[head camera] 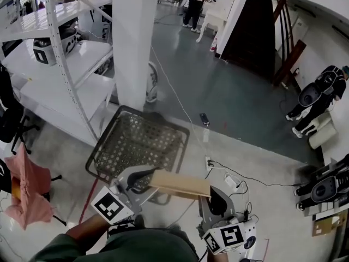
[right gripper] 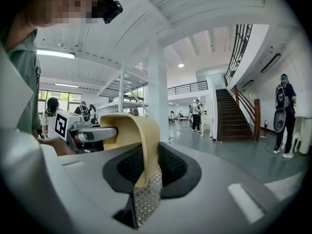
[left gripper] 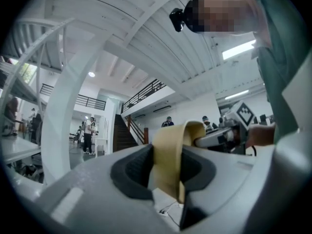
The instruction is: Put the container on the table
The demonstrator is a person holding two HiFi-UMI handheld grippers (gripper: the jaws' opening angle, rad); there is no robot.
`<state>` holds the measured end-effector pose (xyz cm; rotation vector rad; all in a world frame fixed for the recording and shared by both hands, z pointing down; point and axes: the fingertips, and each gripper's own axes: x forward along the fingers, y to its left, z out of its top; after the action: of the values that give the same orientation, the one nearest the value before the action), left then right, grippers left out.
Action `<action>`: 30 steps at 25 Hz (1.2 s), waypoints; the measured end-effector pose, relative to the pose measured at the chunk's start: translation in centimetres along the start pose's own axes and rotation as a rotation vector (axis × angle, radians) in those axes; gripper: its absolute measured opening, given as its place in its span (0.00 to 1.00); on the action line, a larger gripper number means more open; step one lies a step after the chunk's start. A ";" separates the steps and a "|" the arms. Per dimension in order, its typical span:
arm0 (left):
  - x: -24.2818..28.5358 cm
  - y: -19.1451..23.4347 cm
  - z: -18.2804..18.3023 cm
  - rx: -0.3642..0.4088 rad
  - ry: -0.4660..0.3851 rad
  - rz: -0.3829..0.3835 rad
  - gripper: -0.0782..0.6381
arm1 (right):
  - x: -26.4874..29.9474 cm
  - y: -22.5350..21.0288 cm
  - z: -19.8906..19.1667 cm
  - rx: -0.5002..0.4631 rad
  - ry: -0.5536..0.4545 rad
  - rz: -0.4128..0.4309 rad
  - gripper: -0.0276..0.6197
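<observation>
the container (head camera: 139,143) is a wire mesh basket, up in the air in front of the person above the grey floor (head camera: 234,91), not on anything yet. it's carried by its near edge, a tan rim (head camera: 182,183), and both grippers are on that rim. the left gripper (head camera: 147,176) has its jaws clamped on the left end, the tan strip squeezed between the dark pads (left gripper: 129,172). the right gripper (head camera: 210,198) has its jaws closed on the right end, where a bit of perforated mesh (right gripper: 146,199) shows just under the strip. so the rim is the long line here, running side to side from one gripper to the other, and the body of the basket reaches straight away from the jaws, out ahead of the person toward the white pillar (head camera: 133,42). its mouth looks to face up, though i wouldn't swear to it. the table (head camera: 54,100), the white top by the metal rack (head camera: 57,48), lies ahead and to the left, so the left hand is the nearer one. to my eye the whole thing has to swing left, far edge leading, rim kept level between the two grips.
</observation>
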<state>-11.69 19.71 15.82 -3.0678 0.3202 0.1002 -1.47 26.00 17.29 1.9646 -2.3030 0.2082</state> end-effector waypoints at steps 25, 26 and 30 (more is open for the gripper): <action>16.1 -3.6 -1.9 0.011 0.076 0.187 0.27 | 0.2 -18.1 -1.4 0.049 0.003 0.172 0.13; 16.4 -3.6 -1.9 0.012 0.076 0.195 0.27 | 0.2 -18.3 -1.4 0.051 0.006 0.181 0.13; 15.7 -3.9 -2.2 0.016 0.087 0.228 0.27 | 0.4 -17.7 -2.0 0.055 0.021 0.227 0.13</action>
<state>4.55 20.13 17.12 -3.0129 0.6712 -0.0271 15.97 23.19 19.91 1.7115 -2.5302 0.3127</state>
